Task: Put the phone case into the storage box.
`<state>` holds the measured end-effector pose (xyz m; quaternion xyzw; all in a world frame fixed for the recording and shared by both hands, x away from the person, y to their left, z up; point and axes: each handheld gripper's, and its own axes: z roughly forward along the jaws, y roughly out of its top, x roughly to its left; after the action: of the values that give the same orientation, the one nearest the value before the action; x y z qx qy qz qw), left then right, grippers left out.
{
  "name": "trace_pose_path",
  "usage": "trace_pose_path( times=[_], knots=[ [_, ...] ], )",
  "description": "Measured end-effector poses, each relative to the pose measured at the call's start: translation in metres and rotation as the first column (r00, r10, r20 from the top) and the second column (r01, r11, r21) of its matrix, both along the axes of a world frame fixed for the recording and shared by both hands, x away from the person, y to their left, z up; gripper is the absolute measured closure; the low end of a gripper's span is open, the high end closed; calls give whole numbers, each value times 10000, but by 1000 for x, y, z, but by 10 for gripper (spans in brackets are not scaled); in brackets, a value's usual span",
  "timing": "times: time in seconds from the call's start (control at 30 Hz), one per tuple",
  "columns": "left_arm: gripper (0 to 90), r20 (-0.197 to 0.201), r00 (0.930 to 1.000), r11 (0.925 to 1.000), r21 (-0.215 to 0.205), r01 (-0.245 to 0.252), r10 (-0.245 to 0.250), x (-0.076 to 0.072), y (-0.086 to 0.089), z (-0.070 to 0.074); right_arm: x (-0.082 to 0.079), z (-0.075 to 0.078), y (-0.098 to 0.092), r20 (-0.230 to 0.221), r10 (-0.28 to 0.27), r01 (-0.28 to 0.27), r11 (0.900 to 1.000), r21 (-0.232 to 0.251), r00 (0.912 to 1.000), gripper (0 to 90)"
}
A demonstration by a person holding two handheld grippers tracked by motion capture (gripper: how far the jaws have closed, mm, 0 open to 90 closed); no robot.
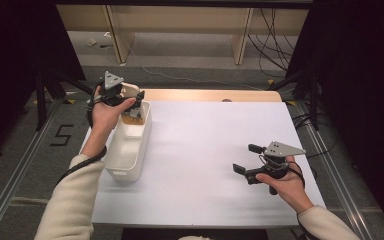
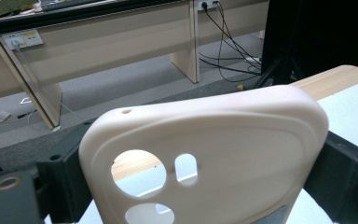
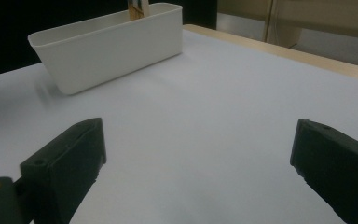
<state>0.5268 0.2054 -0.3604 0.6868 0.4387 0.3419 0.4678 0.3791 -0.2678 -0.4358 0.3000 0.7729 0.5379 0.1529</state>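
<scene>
A cream phone case (image 2: 242, 126) with round camera cut-outs stands upright between the two black jaws of my left gripper (image 2: 200, 186), which is shut on its edges. In the high view the left gripper (image 1: 128, 100) holds the phone case (image 1: 132, 91) over the far end of a long white bin (image 1: 125, 172) at the table's left side. A brown object (image 1: 132, 118) lies in the bin's far end, partly hidden. My right gripper (image 1: 246, 158) hovers low over the white table at the right, open, with nothing between its jaws (image 3: 198, 140).
The white bin (image 3: 107, 51) stands lengthwise along the left edge of the white tabletop (image 1: 205, 150). A wooden strip (image 1: 210, 95) runs along the far edge. Beyond the table are desks, cables and dark stands on the floor.
</scene>
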Motion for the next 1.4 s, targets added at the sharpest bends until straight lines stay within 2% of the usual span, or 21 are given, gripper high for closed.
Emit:
trace_pose_path(
  times=[0.67,1.4],
  knots=[
    [94,-126,9999,9998,200,97,-94,8,-6,-5,0,0,1,11,41,-41,10000,29,10000,45],
    [93,-193,9998,9998,196,12,-9,15,-3,-8,0,0,1,19,59,-59,10000,26,10000,45]
  ],
)
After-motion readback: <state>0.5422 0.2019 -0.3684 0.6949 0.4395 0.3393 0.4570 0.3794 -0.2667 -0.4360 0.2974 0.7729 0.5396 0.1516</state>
